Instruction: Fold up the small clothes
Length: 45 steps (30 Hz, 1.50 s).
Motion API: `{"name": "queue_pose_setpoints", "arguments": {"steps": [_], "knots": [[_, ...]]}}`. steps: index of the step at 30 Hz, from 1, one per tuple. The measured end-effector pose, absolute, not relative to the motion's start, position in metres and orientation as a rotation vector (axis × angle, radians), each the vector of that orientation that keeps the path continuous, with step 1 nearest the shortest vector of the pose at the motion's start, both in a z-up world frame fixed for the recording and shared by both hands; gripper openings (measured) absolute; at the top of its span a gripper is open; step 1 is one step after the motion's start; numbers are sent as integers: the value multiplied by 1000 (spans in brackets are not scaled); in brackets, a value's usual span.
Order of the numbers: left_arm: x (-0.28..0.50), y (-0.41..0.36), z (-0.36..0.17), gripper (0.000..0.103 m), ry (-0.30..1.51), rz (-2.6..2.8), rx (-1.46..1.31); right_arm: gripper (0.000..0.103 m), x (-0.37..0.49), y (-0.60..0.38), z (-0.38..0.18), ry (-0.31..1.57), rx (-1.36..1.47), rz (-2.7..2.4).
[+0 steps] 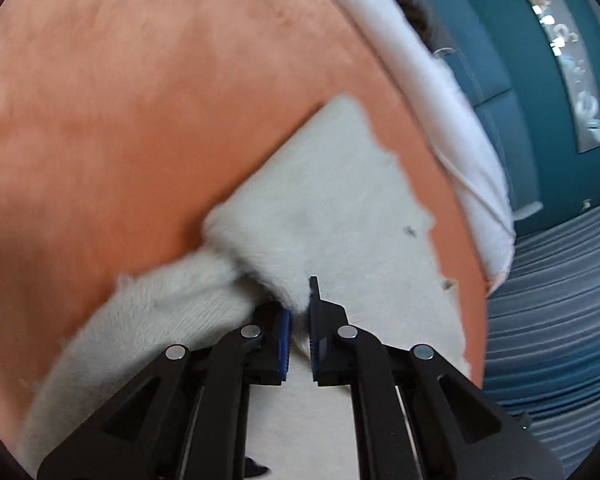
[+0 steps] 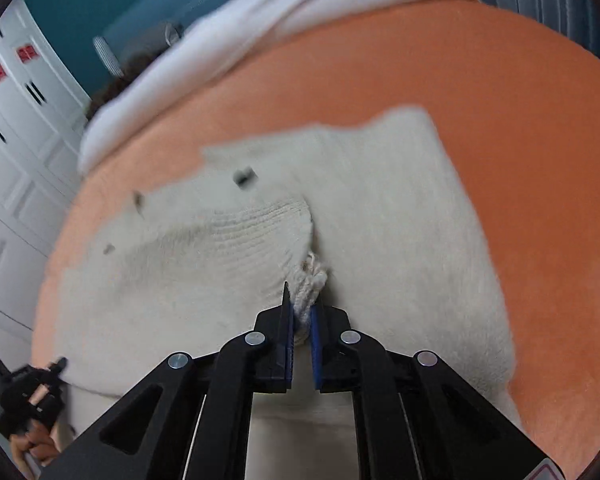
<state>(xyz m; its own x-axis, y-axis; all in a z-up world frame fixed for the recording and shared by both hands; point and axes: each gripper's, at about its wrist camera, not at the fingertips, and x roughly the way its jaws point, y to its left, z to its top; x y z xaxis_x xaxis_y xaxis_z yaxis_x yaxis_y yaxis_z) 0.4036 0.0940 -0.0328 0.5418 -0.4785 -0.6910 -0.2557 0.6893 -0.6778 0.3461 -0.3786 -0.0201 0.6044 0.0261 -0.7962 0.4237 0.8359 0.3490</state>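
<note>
A cream fluffy knit garment (image 1: 332,200) lies on an orange blanket (image 1: 120,100). In the left wrist view my left gripper (image 1: 299,304) is shut on a fold of the garment's edge, with a sleeve-like part (image 1: 152,312) draped to its left. In the right wrist view the same garment (image 2: 380,220) spreads over the orange blanket (image 2: 520,140). My right gripper (image 2: 301,312) is shut on a bunched ribbed cuff (image 2: 308,280) of it. The left gripper (image 2: 24,392) and the hand holding it show at the lower left of that view.
A white pillow or sheet (image 1: 440,92) lies along the blanket's far edge, also in the right wrist view (image 2: 260,24). A teal wall (image 1: 540,40), a striped grey rug (image 1: 560,300) and white cupboard doors (image 2: 16,140) lie beyond the bed.
</note>
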Motion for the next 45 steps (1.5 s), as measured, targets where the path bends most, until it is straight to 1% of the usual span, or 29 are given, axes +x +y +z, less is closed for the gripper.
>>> {"name": "queue_pose_setpoints", "arguments": {"steps": [1,3,5,8,9,10,11,12,15,18,21,22,23,24,25,27,30,32,33,34,35,36,38,41,42,43,44,45], "knots": [[399,94,-33,6,988,-148,-838,5,341,-377,-17,857,536,-233],[396,88,-30,7,962,-142,-783,6,339,-377,-10,833,570,-222],[396,84,-28,8,946,-150,-725,7,341,-377,-12,862,553,-224],[397,82,-29,8,924,-171,-666,11,326,-385,-6,829,600,-308],[396,81,-29,8,912,-179,-640,16,318,-385,3,791,609,-376],[396,79,-30,8,899,-186,-619,16,308,-382,10,750,607,-395],[394,79,-30,8,884,-191,-607,15,309,-377,19,723,604,-358],[392,79,-31,8,867,-195,-605,13,320,-358,27,733,585,-260],[390,80,-33,8,844,-202,-617,13,366,-280,40,825,440,7],[388,81,-35,8,828,-210,-618,14,417,-200,31,910,336,197],[386,82,-36,8,818,-216,-623,14,463,-148,7,993,230,212],[386,82,-37,8,813,-218,-625,12,480,-138,-7,1036,207,179],[385,83,-38,8,810,-220,-627,8,492,-134,-18,1050,195,146],[385,83,-38,8,804,-223,-629,4,500,-135,-22,1033,196,127],[384,83,-39,8,800,-225,-630,3,509,-137,-23,1023,215,112],[384,83,-39,8,794,-229,-630,2,517,-146,-15,1015,283,81],[382,84,-41,8,786,-238,-641,5,484,-176,12,914,397,89],[382,84,-41,8,782,-241,-643,10,443,-210,22,851,413,45],[381,84,-42,8,782,-242,-644,18,422,-230,23,831,412,4],[381,84,-41,8,781,-243,-645,33,396,-256,23,811,404,-65],[380,84,-41,8,781,-242,-644,42,374,-279,21,797,391,-145],[380,83,-41,8,782,-240,-641,53,354,-302,19,788,389,-219],[380,82,-40,8,784,-236,-635,54,324,-347,9,804,456,-323],[381,79,-38,8,791,-226,-621,54,321,-383,-13,878,590,-304],[382,79,-37,8,795,-222,-617,48,325,-384,-14,876,584,-293],[383,79,-36,8,804,-218,-616,18,329,-382,-12,877,568,-263],[385,79,-33,8,819,-214,-616,8,335,-378,-7,882,573,-197],[387,80,-29,8,830,-208,-621,8,337,-374,4,859,564,-183]]}}
